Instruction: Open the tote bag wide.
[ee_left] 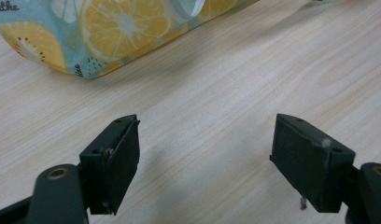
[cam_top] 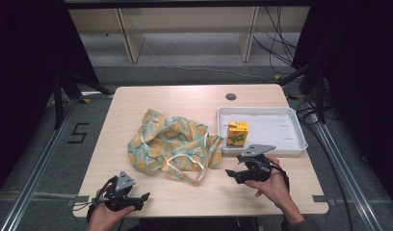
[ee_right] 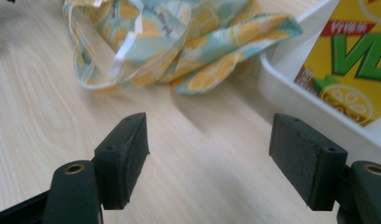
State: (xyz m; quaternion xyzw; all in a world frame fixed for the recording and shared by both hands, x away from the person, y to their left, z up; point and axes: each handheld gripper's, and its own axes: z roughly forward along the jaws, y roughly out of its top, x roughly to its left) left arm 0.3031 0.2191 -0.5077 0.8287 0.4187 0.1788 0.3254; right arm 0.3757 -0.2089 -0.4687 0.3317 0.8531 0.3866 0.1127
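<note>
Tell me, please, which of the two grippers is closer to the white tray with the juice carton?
The right gripper: it sits just below the white tray holding the juice carton, while the left gripper waits at the table's near edge, beyond the fruit-print bag.

In the right gripper view the yellow carton [ee_right: 354,60] runs off at one o'clock, and the fruit-print bag [ee_right: 179,42] at twelve.

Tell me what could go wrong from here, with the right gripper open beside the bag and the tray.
1. The right gripper is open, with nothing between its jaws, close to the white tray; a careless move could knock the tray's wall or tip the upright yellow juice carton.
2. The fruit-print cloth bag lies crumpled with loose handles; a jaw might snag a handle and drag the bag.
</note>
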